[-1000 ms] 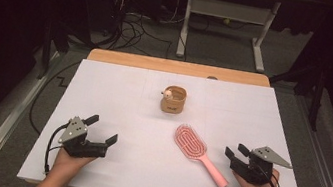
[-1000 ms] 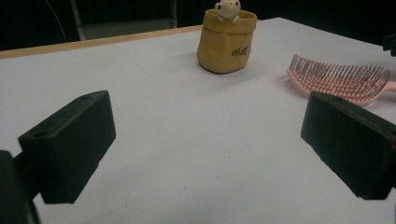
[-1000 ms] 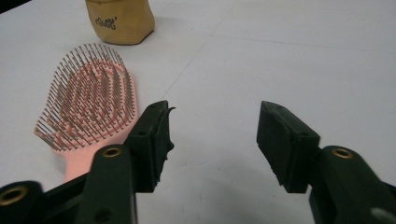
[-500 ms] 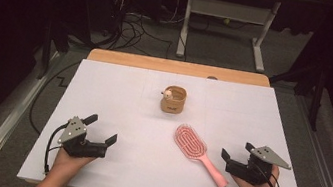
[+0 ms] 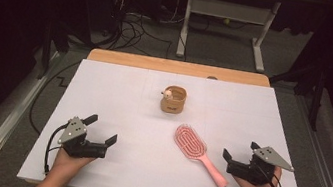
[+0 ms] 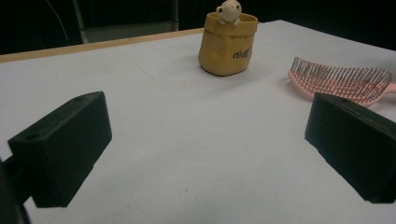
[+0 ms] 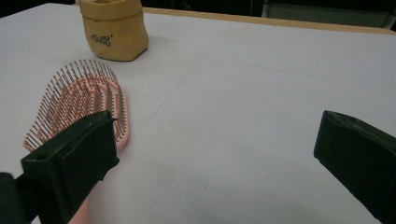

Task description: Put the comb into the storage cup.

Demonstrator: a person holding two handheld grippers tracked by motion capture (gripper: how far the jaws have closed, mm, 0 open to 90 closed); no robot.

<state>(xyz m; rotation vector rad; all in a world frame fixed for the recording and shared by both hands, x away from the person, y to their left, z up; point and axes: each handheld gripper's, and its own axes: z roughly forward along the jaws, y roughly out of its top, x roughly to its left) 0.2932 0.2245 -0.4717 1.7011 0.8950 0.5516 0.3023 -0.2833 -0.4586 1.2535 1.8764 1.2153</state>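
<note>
One desk point(image 5: 119, 91) under a white cover carries everything. Beyond its far edge stand a white table frame point(image 5: 225, 27) and loose cables point(image 5: 140, 23) on the floor. One pink hairbrush point(image 5: 196, 151) lies bristles up, right of centre, handle toward the right gripper point(image 5: 239, 158), just beside it. One small tan pouch point(image 5: 174, 100) with a bear figure stands behind the brush, nothing between them. The right gripper's jaws have just been opening and stand wide, empty; the left gripper point(image 5: 100, 129) also gapes, empty.
</note>
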